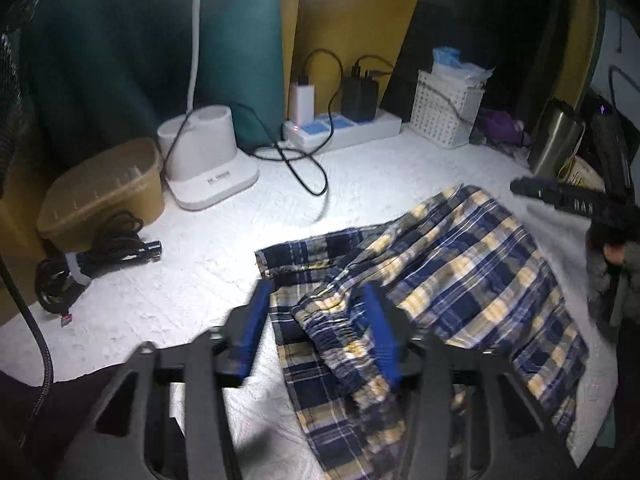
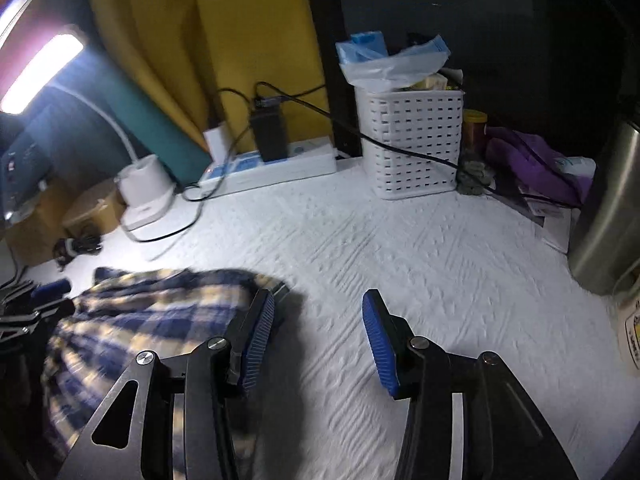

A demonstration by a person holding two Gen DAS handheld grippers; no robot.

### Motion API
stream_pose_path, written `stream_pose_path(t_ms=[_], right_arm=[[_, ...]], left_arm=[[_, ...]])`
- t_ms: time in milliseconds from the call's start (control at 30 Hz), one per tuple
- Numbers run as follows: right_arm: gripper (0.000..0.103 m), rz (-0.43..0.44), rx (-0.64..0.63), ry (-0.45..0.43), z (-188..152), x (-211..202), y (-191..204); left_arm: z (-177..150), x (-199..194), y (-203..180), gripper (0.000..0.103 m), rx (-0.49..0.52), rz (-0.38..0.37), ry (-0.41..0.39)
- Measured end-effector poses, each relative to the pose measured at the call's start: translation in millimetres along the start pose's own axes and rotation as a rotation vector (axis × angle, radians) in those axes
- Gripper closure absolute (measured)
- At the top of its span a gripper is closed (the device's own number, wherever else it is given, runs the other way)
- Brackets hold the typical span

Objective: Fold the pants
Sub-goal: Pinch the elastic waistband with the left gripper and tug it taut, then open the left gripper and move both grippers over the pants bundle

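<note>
While I hold a gripper in each hand over the white textured cover [image 2: 400, 240], this is what I see.

Pants: the blue, yellow and white plaid pants [image 1: 460, 264] lie crumpled on the cover, bunched in folds; the gathered elastic waistband [image 1: 340, 336] is turned up toward me in the left wrist view.

Left gripper: my left gripper [image 1: 320, 328] has its blue-padded jaws standing apart. The waistband lies between them; the right pad is against the cloth or just beside it, the left pad is clear of it, so nothing is pinched.

Right gripper: my right gripper [image 2: 320, 336] is parted too, with only bare cover between its pads. Its left finger sits at the edge of the pants, which look blurred in that view; whether it touches the cloth I cannot tell.

Right gripper seen from the left: it shows as a dark bar [image 1: 568, 200] at the right edge, above the far side of the pants.

Back edge: a white power strip [image 1: 344, 128] with a white charger [image 1: 302, 100] and a black adapter [image 1: 360, 96] plugged in, black cables trailing onto the cover.

Basket: a white lattice basket [image 2: 412, 144] stands right of the strip, with blue and clear plastic bags sticking out.

Lamp: a white lamp base [image 1: 208, 160] stands left of the strip; its lit head [image 2: 40, 76] glows in the right wrist view.

Left side: a tan box [image 1: 104, 188] with a coiled black cable [image 1: 88, 264] just in front.

Right side: a steel flask [image 1: 556, 144] and purple cloth [image 2: 532, 164] near the basket.
</note>
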State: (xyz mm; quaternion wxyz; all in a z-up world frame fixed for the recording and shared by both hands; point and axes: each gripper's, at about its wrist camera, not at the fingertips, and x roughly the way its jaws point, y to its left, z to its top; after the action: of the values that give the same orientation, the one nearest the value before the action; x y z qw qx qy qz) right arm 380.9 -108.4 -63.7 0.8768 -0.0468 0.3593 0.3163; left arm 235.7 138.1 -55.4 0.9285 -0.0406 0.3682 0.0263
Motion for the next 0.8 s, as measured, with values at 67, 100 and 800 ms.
stream_pose_path(t_ms=[67, 100, 800], right_arm=[[0.055, 0.018, -0.024, 0.012, -5, 1, 9], [0.055, 0.025, -0.046, 0.027, -11, 4, 17], [0.047, 0.003, -0.046, 0.075, -64, -18, 16]], left_arm=[[-1, -6, -2, 0.043, -0.009, -0.012, -0.018], [-2, -6, -4, 0.043, -0.007, -0.014, -0.014], [-26, -18, 0, 0.032, -0.027, 0.009, 0.014]])
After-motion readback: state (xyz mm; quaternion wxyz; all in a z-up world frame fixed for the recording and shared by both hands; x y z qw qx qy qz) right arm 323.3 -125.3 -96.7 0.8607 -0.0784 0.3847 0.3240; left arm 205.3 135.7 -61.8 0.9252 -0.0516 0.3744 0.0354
